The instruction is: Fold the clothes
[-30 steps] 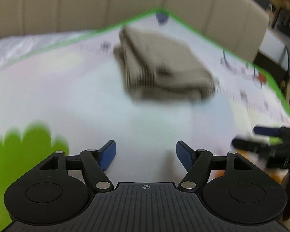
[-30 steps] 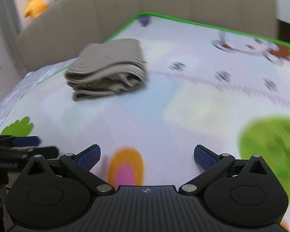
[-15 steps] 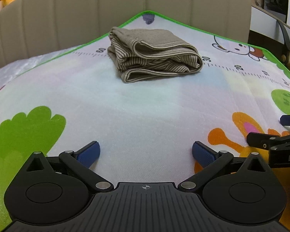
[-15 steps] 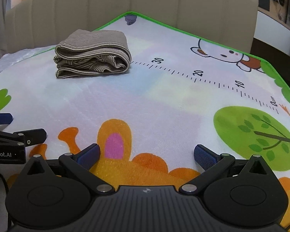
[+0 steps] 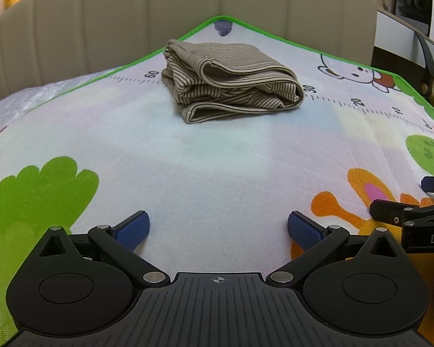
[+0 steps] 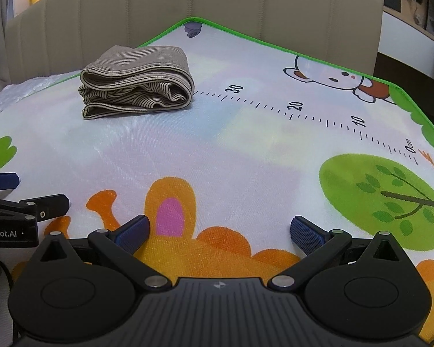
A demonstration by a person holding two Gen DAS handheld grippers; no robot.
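My striped garment (image 5: 231,79) already lies folded into a compact bundle at the far end of the play mat (image 5: 217,159), well away from my left claw (image 5: 218,228) and right claw (image 6: 220,230), both spread wide and empty, so little seems left to do.

The mat (image 5: 217,167) lies bare and flat between the left gripper (image 5: 218,230) and the folded cloth (image 5: 231,84), so the way straight ahead is free; the same holds for the right gripper (image 6: 220,231), whose cloth (image 6: 136,86) sits ahead to its left. Both stand with jaws wide and nothing between them, and they sit close side by side, each blocking the other's sideways path. Behind the cloth the padded headboard (image 5: 159,14) walls off the far side, and dark furniture (image 5: 413,29) stands past the mat's right edge.
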